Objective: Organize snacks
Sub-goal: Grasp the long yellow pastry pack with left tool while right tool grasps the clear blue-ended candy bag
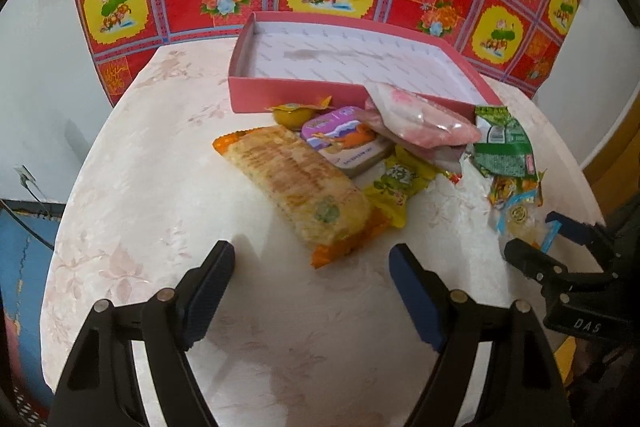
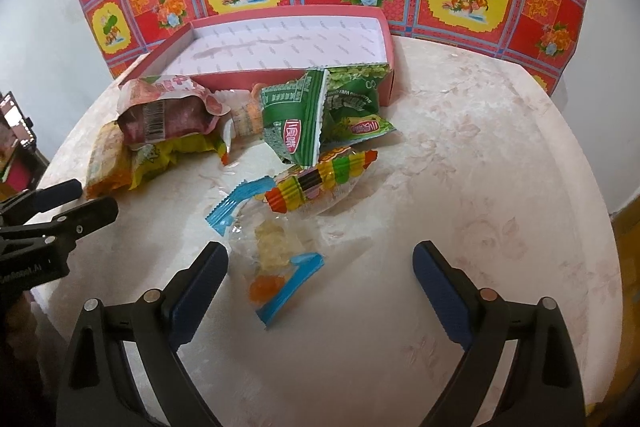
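We found the left claw (image 1: 312, 267) wide open and empty, a long bread packet (image 1: 300, 183) just ahead. The right claw (image 2: 320, 267) was likewise spread, gripping nothing, a clear candy bag (image 2: 276, 247) between its fingers. The pink box (image 2: 280, 43) sat beyond the snacks.

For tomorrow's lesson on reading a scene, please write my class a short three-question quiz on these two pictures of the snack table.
1. True or false: the pink box already holds snacks.
2. Which snack lies nearest the right gripper? A) the long bread packet B) the clear candy bag with blue edges C) the green packet
3. Fill in: both grippers are ____ and hold nothing; see the left gripper.

Key: 1 false, the box is empty. 2 B. 3 open.
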A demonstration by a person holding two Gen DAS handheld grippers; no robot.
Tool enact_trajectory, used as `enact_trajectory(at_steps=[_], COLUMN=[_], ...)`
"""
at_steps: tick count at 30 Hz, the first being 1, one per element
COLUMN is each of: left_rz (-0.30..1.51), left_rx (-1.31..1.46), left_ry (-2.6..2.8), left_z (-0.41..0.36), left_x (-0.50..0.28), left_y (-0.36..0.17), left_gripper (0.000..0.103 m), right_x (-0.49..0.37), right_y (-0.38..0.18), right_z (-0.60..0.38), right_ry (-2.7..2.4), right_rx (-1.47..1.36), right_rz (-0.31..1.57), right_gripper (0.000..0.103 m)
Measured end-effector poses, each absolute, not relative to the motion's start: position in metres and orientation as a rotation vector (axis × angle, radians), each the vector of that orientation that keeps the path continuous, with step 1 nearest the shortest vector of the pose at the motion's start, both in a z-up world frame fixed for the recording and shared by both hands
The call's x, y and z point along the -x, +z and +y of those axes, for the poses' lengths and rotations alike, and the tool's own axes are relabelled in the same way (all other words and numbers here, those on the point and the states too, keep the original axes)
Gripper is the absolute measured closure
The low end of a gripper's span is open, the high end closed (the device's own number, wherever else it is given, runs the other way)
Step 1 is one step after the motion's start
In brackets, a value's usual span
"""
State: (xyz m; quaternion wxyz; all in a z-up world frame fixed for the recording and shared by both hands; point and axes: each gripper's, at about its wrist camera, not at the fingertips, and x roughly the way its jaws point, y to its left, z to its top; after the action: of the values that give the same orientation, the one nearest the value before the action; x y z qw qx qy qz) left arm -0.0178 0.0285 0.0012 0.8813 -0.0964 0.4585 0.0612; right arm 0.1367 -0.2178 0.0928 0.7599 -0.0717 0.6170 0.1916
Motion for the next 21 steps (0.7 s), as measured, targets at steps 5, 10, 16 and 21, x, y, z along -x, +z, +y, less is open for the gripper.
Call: enact_trajectory(at_steps=[5, 10, 16, 21], left_rz=[0.932, 0.900, 0.903, 0.923], left_rx=[0.272, 0.300, 0.304, 0.272], left_ry=[0.117, 0.126, 0.130, 0.136], left_z=[0.037, 0.041, 0.042, 0.039], left_x=[0.020, 0.015, 0.002, -0.011], left_y=[0.010, 0.021, 0.022, 0.019], left_gripper=[0.022, 0.022, 0.023, 0.025], right_x=[-0.137, -0.137, -0.137, -0.141], right_y=[0.095, 0.096, 0.103, 0.110], right_z=[-0.221, -0.220, -0.218, -0.216], right_ry=[0.443, 0.477, 0.495, 0.520], right_rx=[0.132, 0.112, 0.133, 0.127], right_rz=[1.344, 1.343, 1.322, 1.303], right_gripper=[0.008, 0.013, 0.015, 0.016])
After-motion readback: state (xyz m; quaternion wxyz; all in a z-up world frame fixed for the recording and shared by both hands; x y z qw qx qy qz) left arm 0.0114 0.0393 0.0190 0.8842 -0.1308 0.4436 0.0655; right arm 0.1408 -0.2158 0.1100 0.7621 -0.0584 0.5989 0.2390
